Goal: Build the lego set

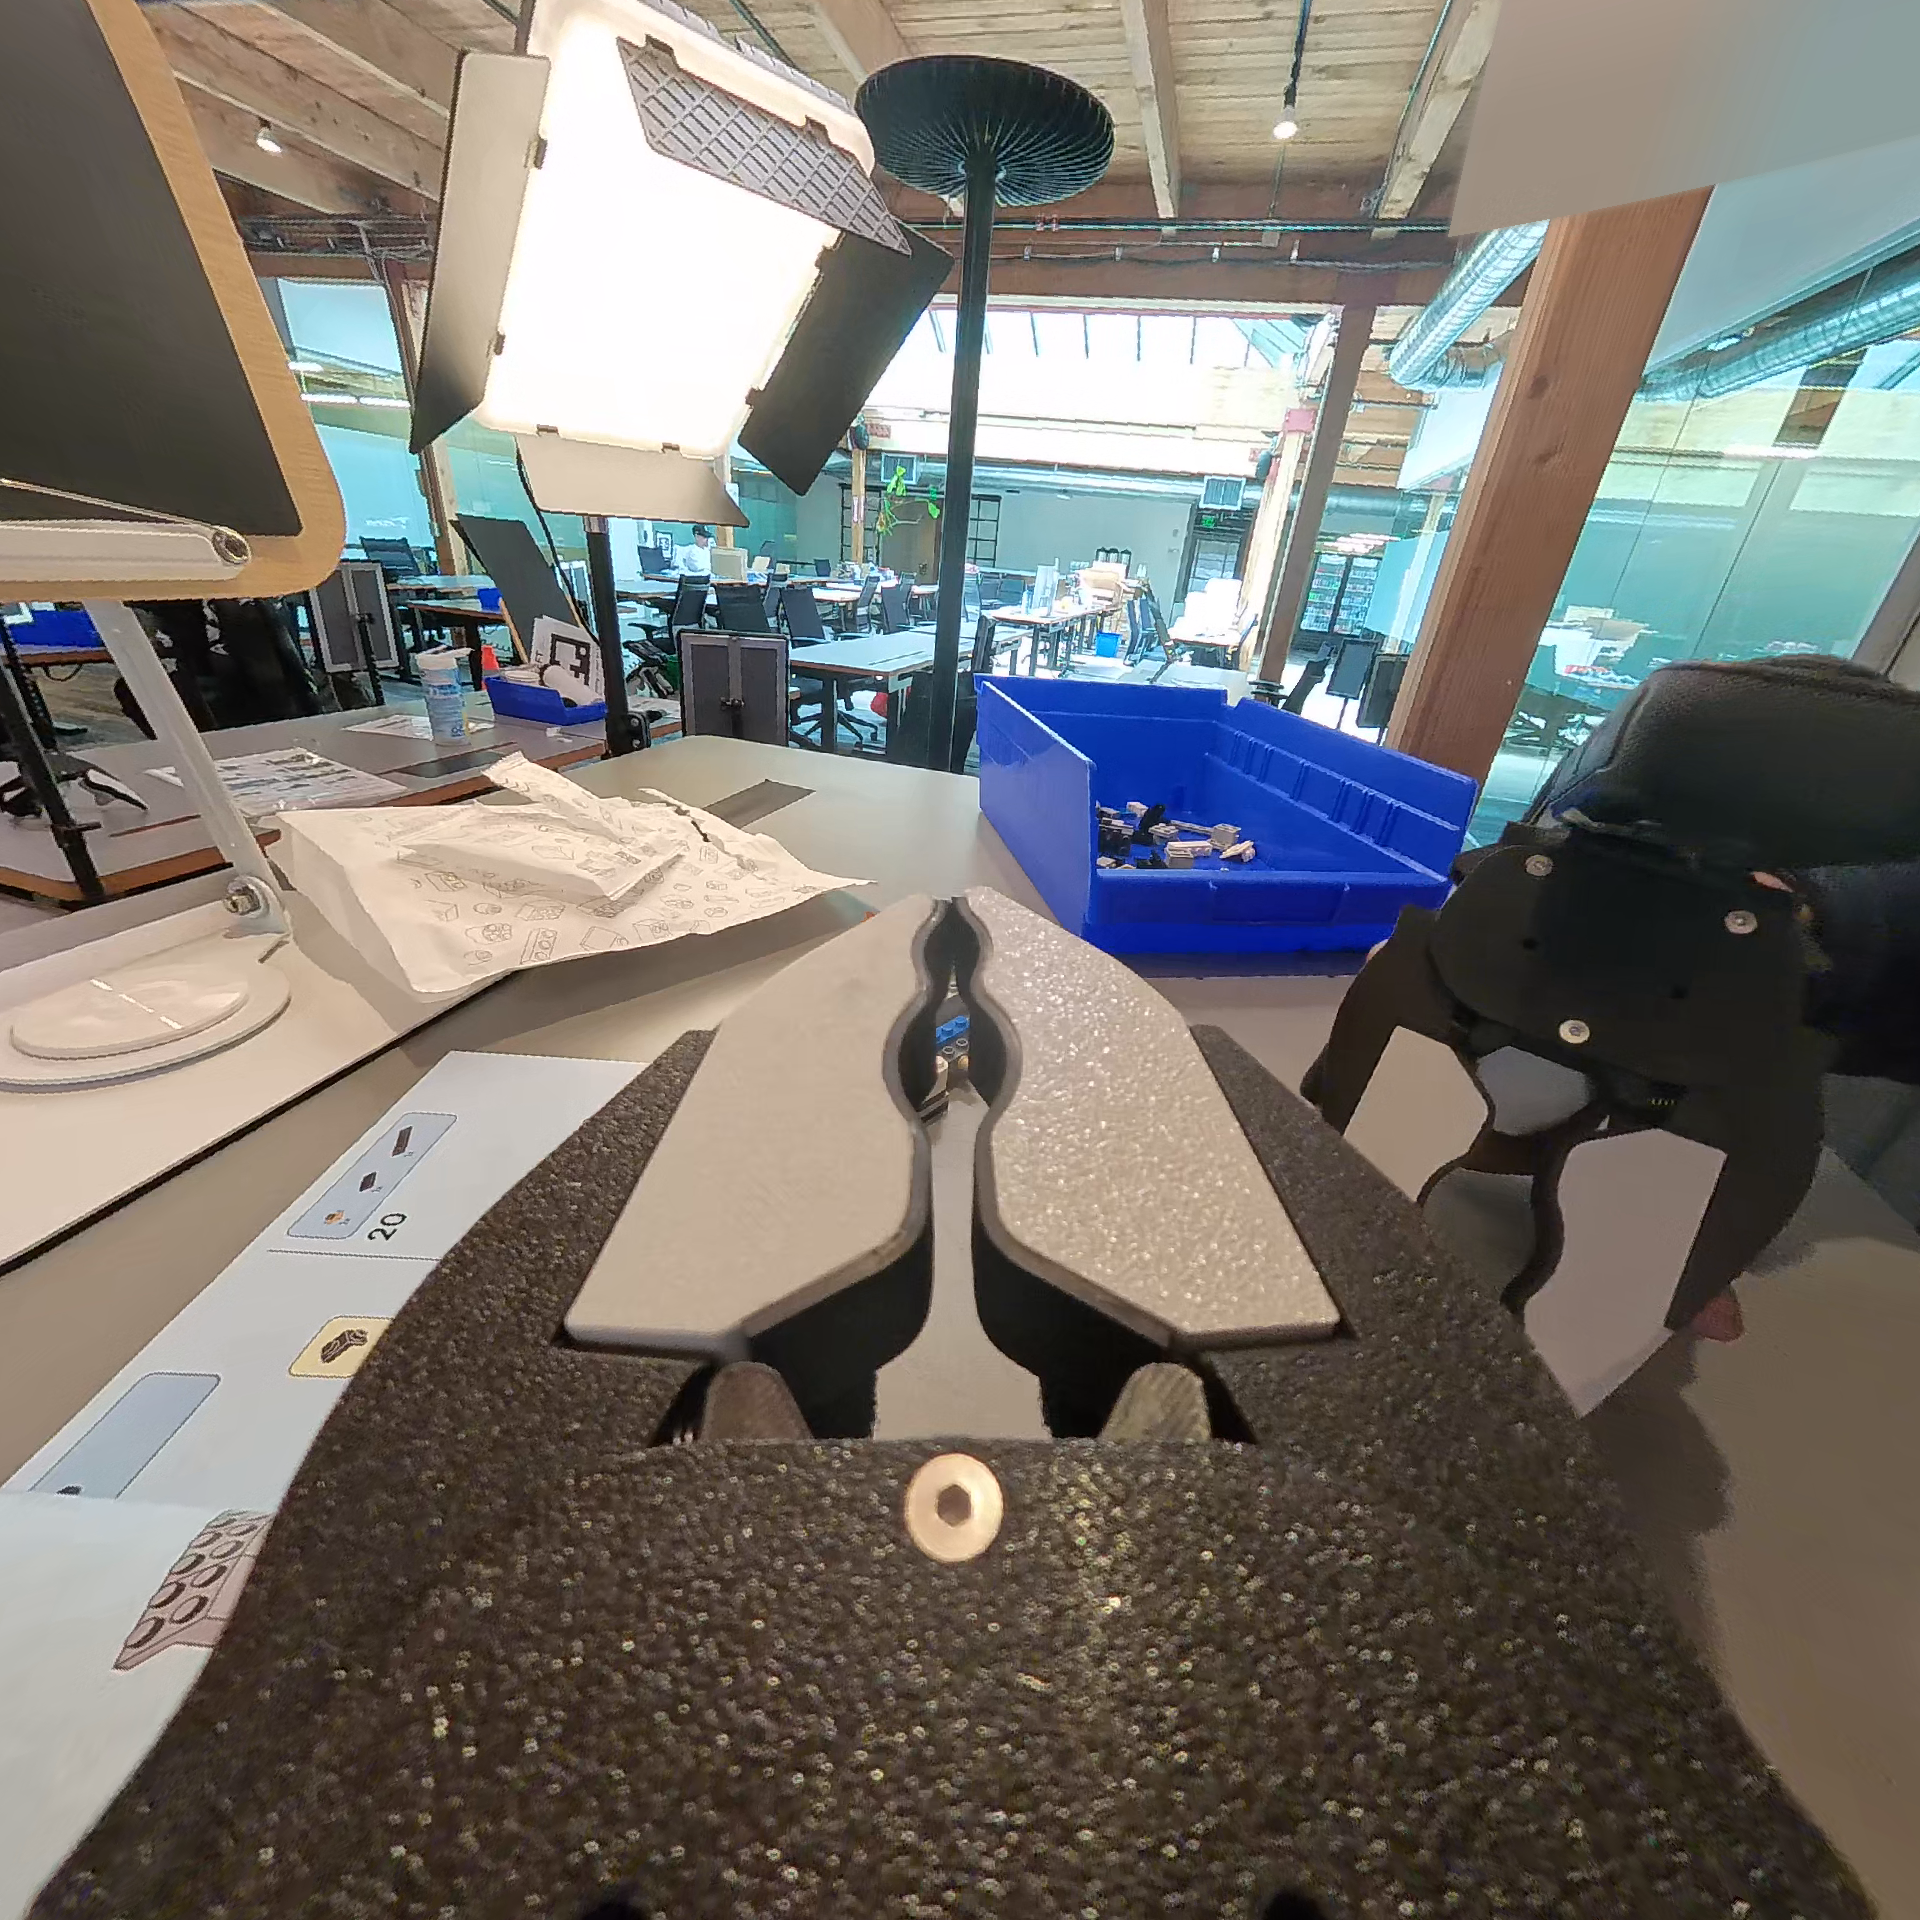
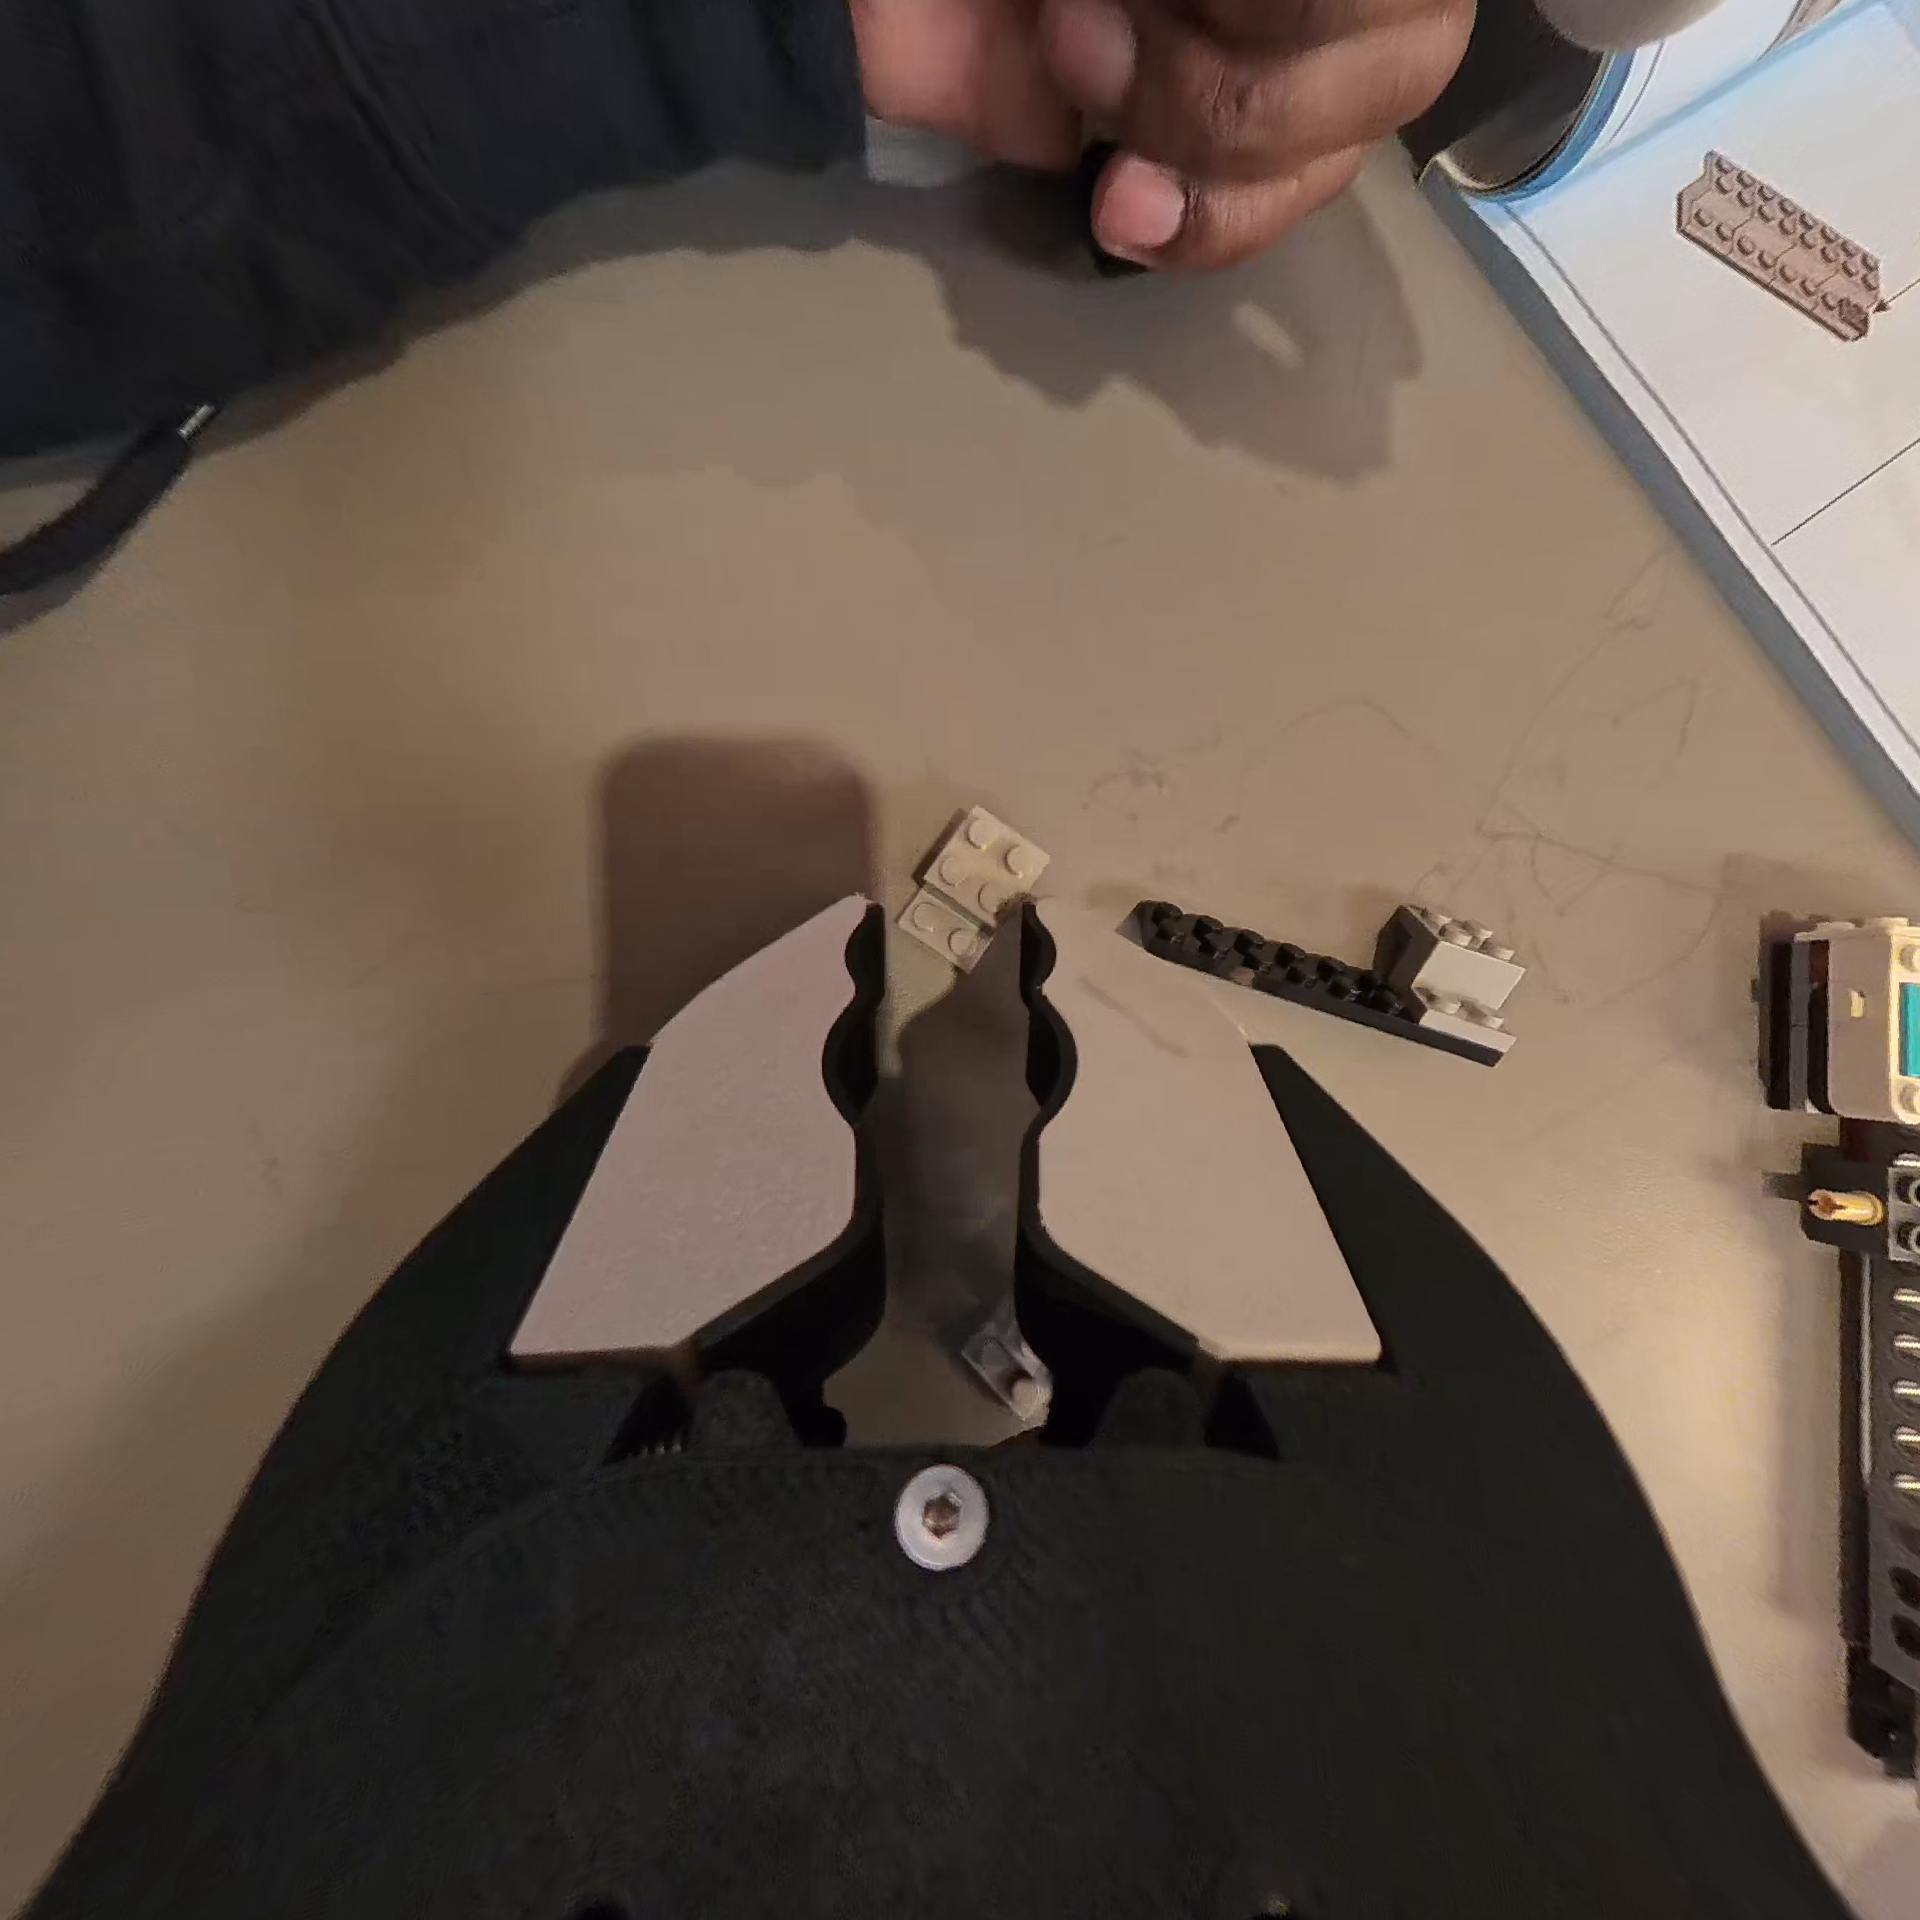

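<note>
My left gripper [image 1: 951, 914] fingertips shut together on nothing, blue bin [image 1: 1299, 904] beyond, my right gripper [image 2: 951, 914] parted, pale grey studded bracket [image 2: 971, 883] lying just at its tips ungripped, black studded plate [image 2: 1278, 971] beside.

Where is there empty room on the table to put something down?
Bare table lies left of the small grey brick, between the right tool and the hand. Crowded on the right: black strip, brick model, booklet.
</note>
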{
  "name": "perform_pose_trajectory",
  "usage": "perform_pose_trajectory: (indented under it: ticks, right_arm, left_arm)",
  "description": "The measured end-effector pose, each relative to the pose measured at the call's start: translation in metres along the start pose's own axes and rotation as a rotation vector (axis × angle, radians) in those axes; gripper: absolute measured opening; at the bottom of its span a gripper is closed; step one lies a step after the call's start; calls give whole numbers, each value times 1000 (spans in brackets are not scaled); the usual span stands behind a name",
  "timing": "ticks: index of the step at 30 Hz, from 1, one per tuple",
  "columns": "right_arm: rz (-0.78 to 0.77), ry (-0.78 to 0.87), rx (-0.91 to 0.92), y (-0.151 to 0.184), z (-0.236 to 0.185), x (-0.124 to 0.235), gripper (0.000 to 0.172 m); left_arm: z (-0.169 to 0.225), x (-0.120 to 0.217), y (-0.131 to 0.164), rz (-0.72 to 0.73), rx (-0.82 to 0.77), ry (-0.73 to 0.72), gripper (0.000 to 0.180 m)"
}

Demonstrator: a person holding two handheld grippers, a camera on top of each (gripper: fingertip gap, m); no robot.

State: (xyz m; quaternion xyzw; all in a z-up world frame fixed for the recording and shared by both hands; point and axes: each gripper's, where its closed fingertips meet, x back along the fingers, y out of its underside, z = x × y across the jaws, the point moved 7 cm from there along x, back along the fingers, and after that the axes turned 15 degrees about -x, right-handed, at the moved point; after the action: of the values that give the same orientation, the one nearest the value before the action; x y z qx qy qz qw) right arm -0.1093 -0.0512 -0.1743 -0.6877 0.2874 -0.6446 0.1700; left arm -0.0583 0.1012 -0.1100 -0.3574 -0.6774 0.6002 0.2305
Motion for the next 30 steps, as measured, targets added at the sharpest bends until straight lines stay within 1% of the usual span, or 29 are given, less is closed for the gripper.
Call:
perform_pose_trajectory:
  ticks: [5,7,10,11,14,17,20,23,26,30]
  right_arm:
    - [33,11,-149,-3,-3,6,27]
    - [21,38,-190,-2,-6,4,27]
    - [10,102,-203,0,-8,-3,24]
    - [19,113,-209,0,-8,-3,18]
    - [41,153,-182,-2,-7,-2,17]
    - [115,196,-178,-7,-1,8,16]
    - [207,264,-179,-17,10,23,16]
    - [250,300,-164,-25,16,32,16]
    - [275,331,-120,-30,17,36,16]
    - [297,368,-53,-35,15,37,16]
  left_arm:
    - [0,0,0,-6,5,6,0]
    - [2,0,1,-13,8,22,0]
    - [5,-3,3,-36,24,60,0]
    - [6,-4,4,-45,29,71,0]
    - [10,-6,5,-67,47,106,0]
    - [14,-7,8,-120,149,178,1]
    - [22,-7,16,-201,310,304,11]
    - [28,-8,22,-250,412,382,14]
    - [34,-8,24,-268,489,445,14]
    - [41,-11,26,-304,537,497,14]
